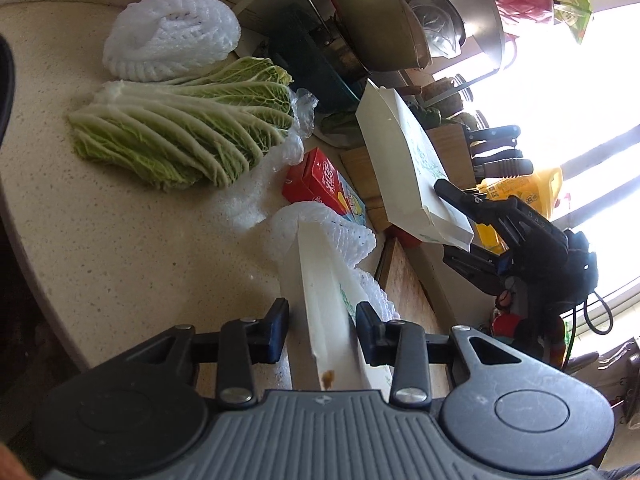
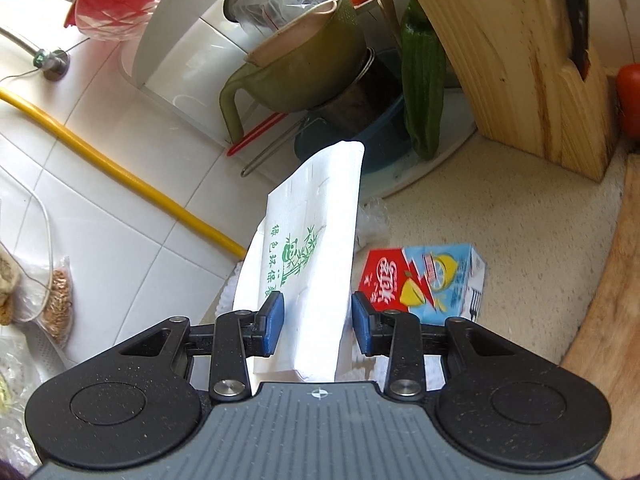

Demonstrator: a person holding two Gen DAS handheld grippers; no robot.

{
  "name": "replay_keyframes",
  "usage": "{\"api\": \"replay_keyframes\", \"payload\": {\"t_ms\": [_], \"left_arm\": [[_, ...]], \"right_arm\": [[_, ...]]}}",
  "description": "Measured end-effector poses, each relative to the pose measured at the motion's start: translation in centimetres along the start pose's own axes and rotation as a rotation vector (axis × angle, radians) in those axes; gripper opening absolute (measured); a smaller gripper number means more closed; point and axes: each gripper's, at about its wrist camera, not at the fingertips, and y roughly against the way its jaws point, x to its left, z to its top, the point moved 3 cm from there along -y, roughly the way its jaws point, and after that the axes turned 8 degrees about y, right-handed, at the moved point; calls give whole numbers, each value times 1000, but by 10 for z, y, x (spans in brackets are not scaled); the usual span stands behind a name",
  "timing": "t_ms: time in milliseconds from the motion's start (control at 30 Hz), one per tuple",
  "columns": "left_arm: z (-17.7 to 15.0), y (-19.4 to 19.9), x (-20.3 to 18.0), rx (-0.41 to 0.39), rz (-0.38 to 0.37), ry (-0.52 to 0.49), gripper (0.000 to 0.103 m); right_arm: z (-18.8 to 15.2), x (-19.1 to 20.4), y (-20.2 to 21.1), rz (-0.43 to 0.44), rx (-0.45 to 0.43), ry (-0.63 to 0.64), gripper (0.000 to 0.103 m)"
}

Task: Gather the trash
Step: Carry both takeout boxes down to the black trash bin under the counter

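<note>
2 grippers: both have hold of the same white paper bag (image 2: 308, 216), each on a different edge of it.
Left gripper (image 1: 322, 332): jaws drawn nearly together, with a fold of the bag wall running between the pads; a small brown stain shows near the bag's rim.
Right gripper (image 2: 318, 320): jaws narrowed onto the printed side of the bag, 1 finger above the paper and 1 below, as the left wrist view shows.
Bag position: lifted off the countertop (image 1: 120, 240), tilted, above the drink carton (image 2: 432, 280) and the nearer foam net (image 1: 352, 236).
Trash outstanding: 2 foam nets, the second (image 1: 172, 40) at the far end beside the cabbage (image 1: 188, 132); 1 red and blue carton; some clear plastic film near the cabbage. None is in the bag as far as can be seen.
Step in hand, judged: spreading the bag mouth so it can take the trash.
Method advised: draw the 2 edges apart gently and evenly; paper tears at the fold if either side is pulled sharply.
Grip advice: hold the pads well inside the rim, not at the very edge, so the wall does not slip out.
Clearance: the cutting board (image 1: 404, 288) and knife block (image 2: 520, 60) stand close; keep the bag low over the counter and away from both.
Exclusion: the cabbage appears to be food, not trash; leave it.
</note>
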Motion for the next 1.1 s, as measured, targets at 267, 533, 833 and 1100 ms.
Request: {"api": "replay_keyframes", "payload": {"t_ms": [267, 533, 833, 1100], "left_arm": [[0, 35, 1, -67, -57, 52, 33], [8, 77, 1, -162, -69, 45, 33], [21, 137, -5, -317, -84, 24, 33], [19, 204, 1, -501, -62, 25, 33]], "right_arm": [[-21, 4, 19, -19, -31, -40, 44], [-31, 25, 33, -17, -64, -28, 44], [-27, 71, 21, 45, -48, 39, 44], [-24, 135, -4, 158, -4, 151, 44]]}}
